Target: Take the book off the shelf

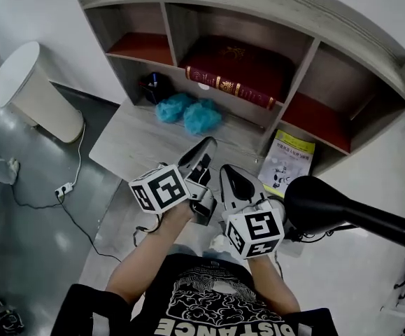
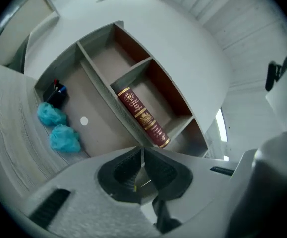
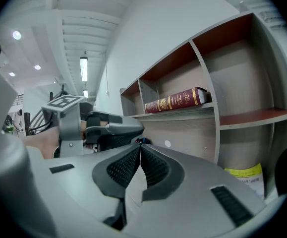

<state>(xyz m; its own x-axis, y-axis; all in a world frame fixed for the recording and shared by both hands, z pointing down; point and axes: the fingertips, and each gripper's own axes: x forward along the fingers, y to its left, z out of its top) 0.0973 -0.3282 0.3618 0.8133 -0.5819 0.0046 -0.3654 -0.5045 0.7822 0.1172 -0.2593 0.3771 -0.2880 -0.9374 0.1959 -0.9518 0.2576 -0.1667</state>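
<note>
A dark red book with gold lettering (image 1: 233, 72) lies flat in the middle compartment of the grey shelf unit (image 1: 296, 89). It also shows in the left gripper view (image 2: 143, 117) and in the right gripper view (image 3: 175, 100). My left gripper (image 1: 207, 145) is held over the desk, well short of the shelf, with its jaws shut and nothing between them (image 2: 142, 155). Just right of it and nearer to me, my right gripper (image 1: 229, 175) is also shut and empty (image 3: 139, 145). Neither gripper touches the book.
Two blue fluffy balls (image 1: 188, 112) and a dark pen cup (image 1: 157, 86) sit on the desk (image 1: 129, 142) below the book's shelf. A yellow booklet (image 1: 289, 161) leans low at the right. A black seat (image 1: 328, 205) juts in at the right. A white bin (image 1: 31, 89) stands at the left.
</note>
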